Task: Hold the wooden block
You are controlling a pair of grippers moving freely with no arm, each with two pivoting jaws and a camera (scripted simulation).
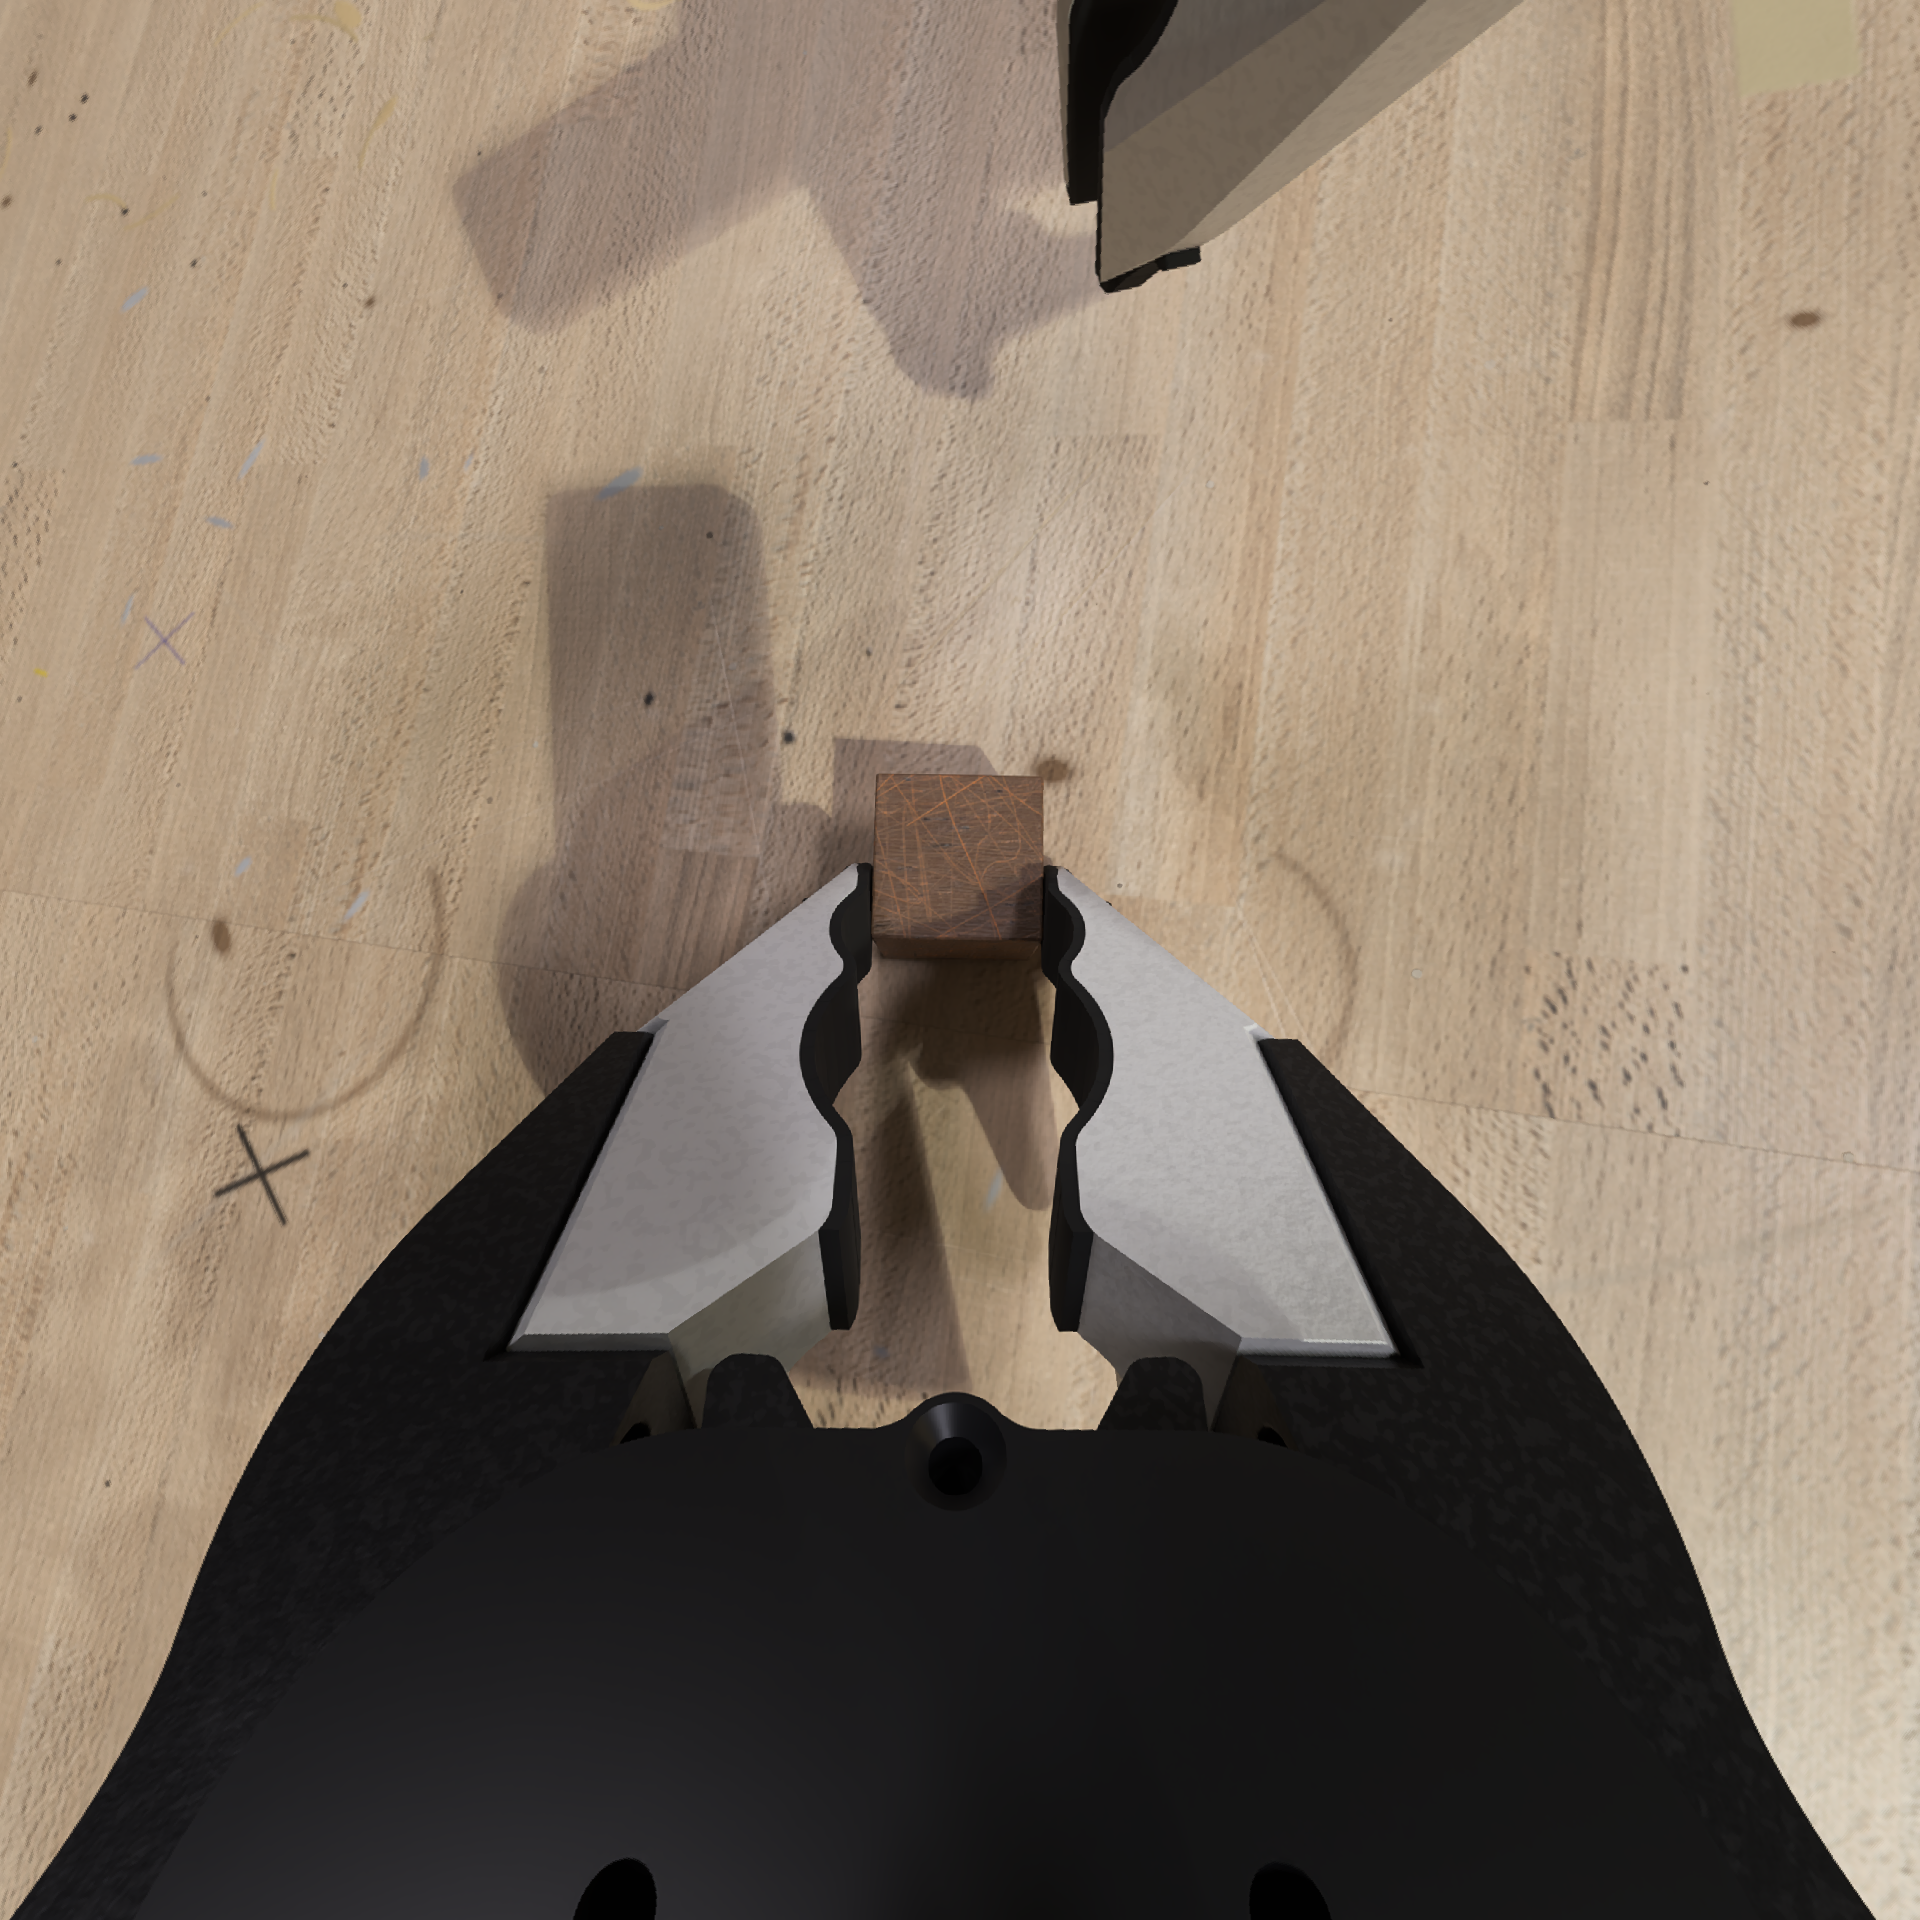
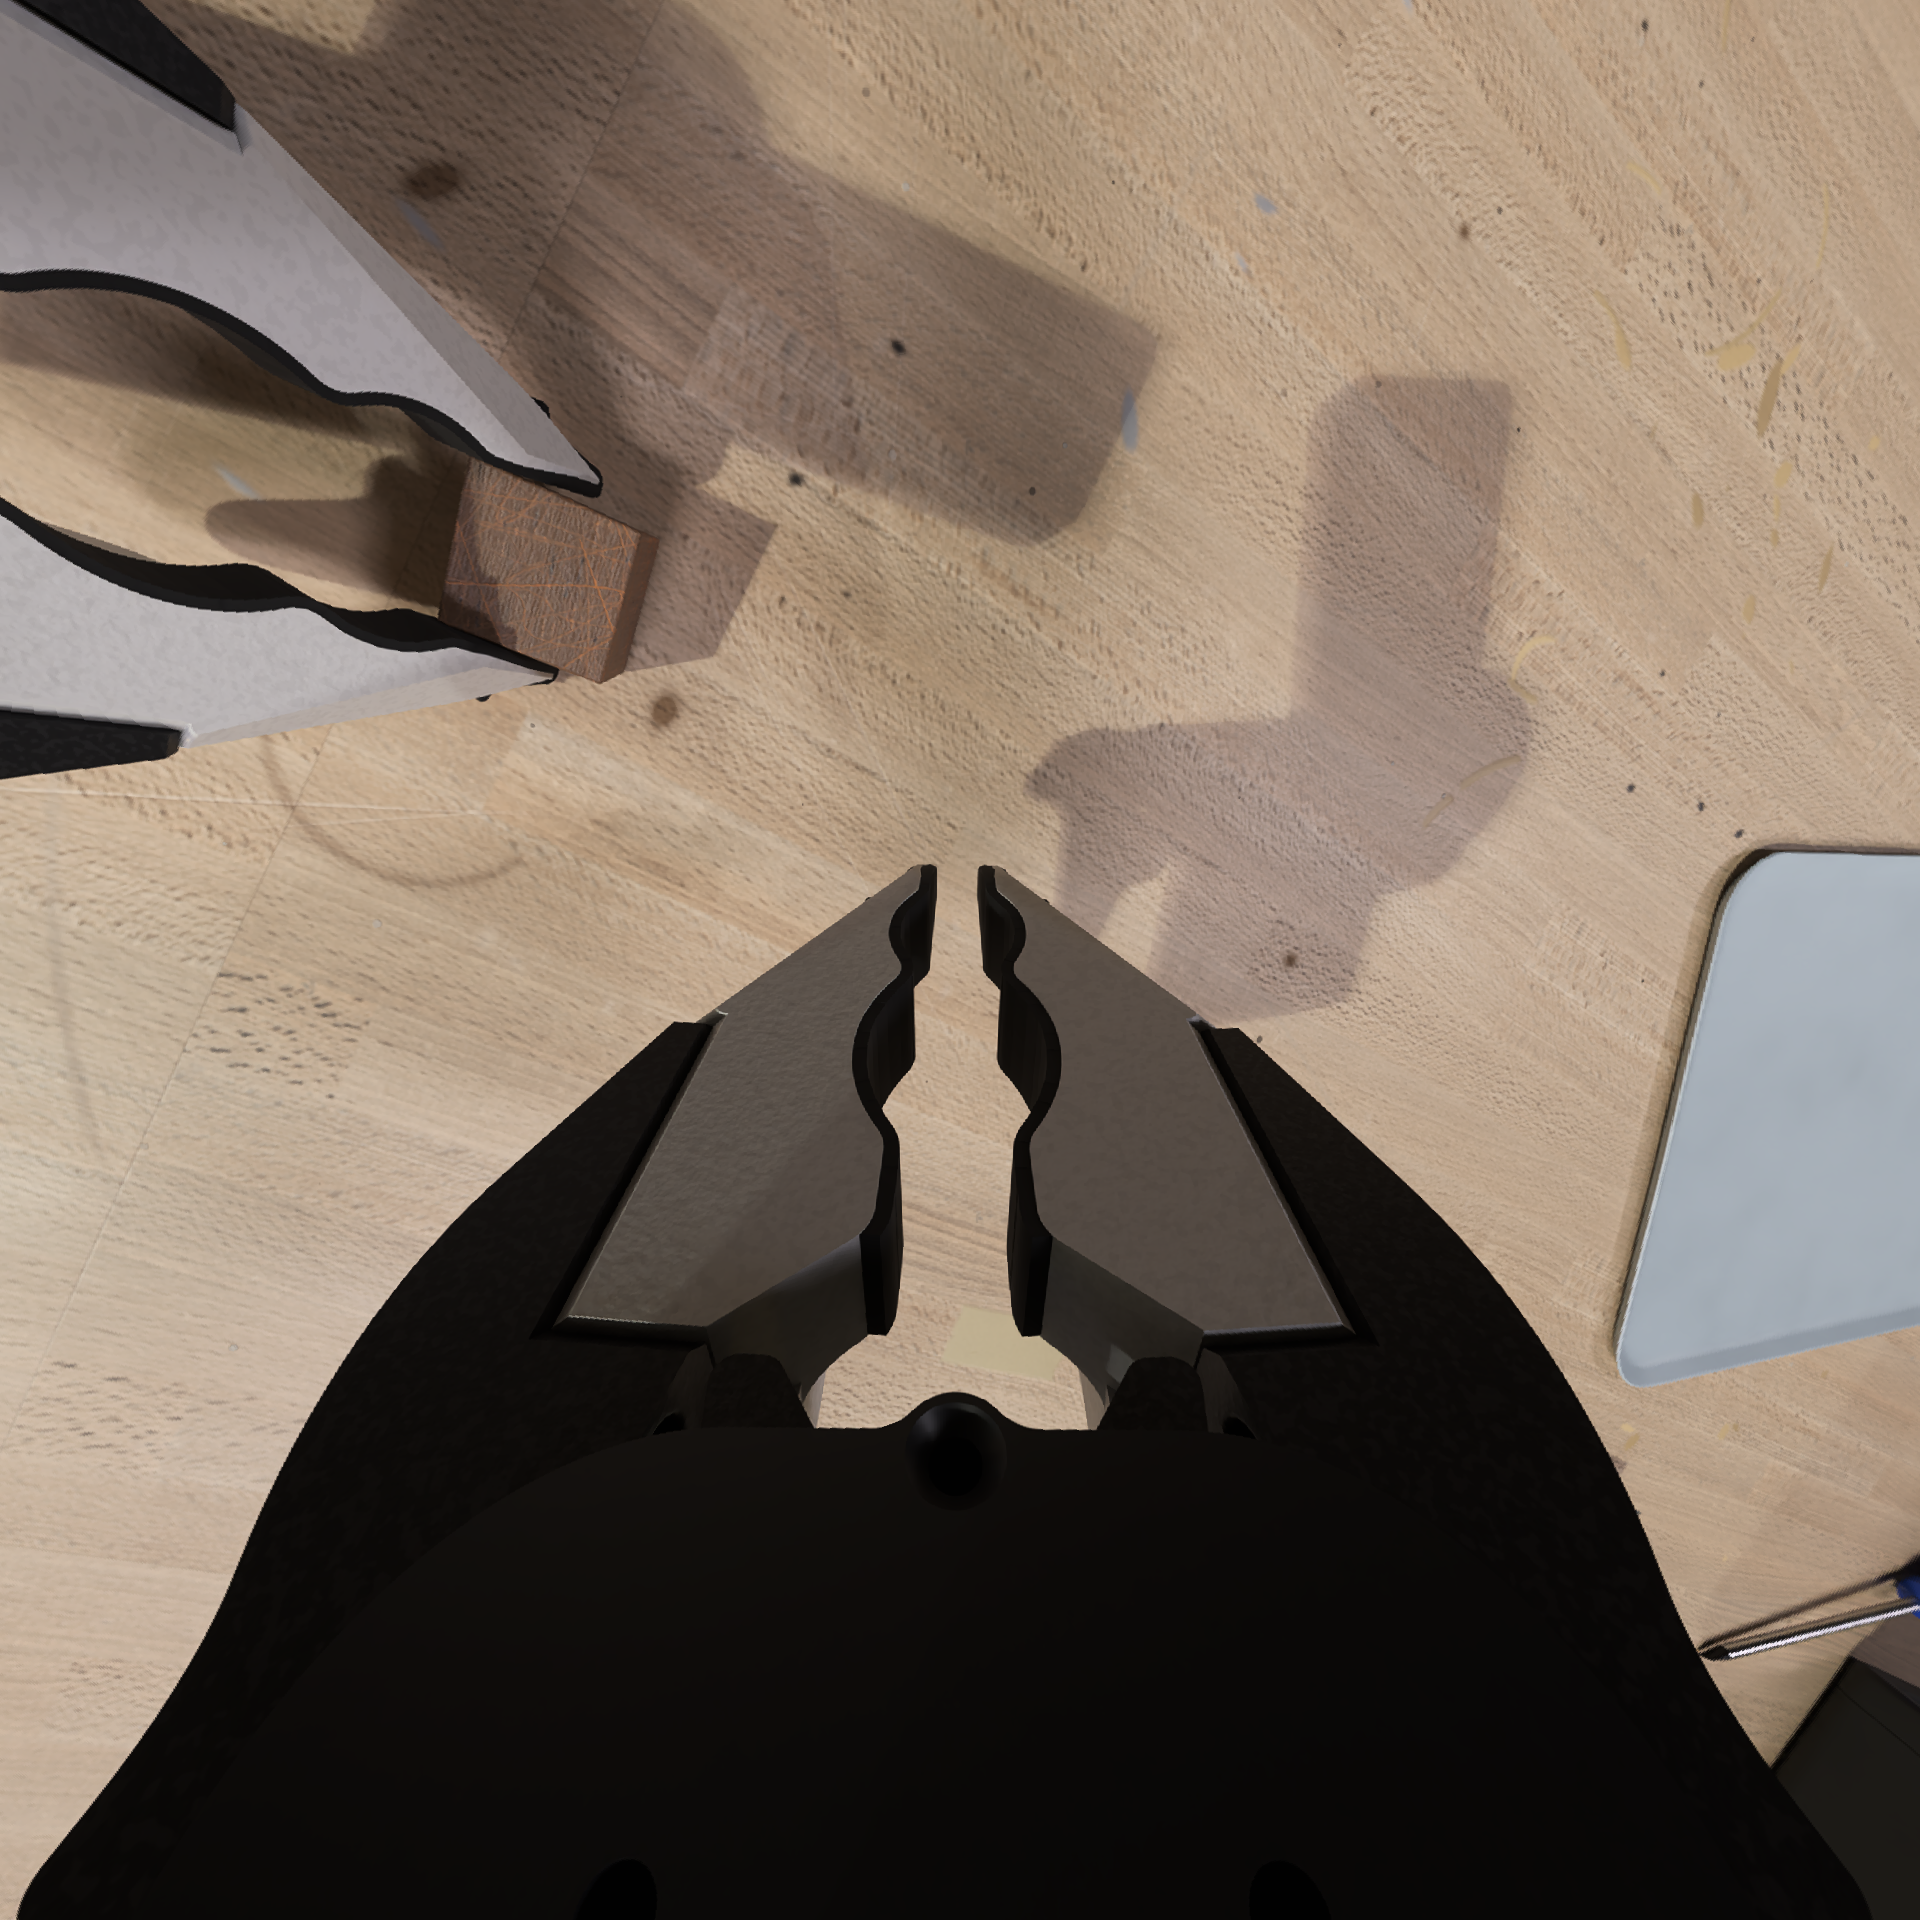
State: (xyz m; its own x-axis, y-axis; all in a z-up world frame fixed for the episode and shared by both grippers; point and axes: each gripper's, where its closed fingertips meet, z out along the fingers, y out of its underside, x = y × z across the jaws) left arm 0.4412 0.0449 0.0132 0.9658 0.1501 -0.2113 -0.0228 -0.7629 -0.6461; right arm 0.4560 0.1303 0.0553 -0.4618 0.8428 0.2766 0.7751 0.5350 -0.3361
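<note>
A small dark brown wooden block (image 1: 957, 854) sits between the fingertips of my left gripper (image 1: 956, 906), which is shut on its two sides over the light wooden table (image 1: 1455, 727). I cannot tell whether the block touches the table. My right gripper (image 2: 956, 883) is empty, its jaws nearly together with a thin gap. It hovers to the side of the block. In the right wrist view the block (image 2: 551, 582) and the left gripper (image 2: 566, 580) show at the upper left. One finger of the right gripper (image 1: 1174, 135) shows at the top of the left wrist view.
A pale blue-grey flat tray (image 2: 1787, 1122) lies on the table at the right. A pen (image 2: 1818, 1631) and a dark object (image 2: 1860, 1787) are at the lower right corner. Pencil crosses (image 1: 262, 1184) and ring marks are on the tabletop.
</note>
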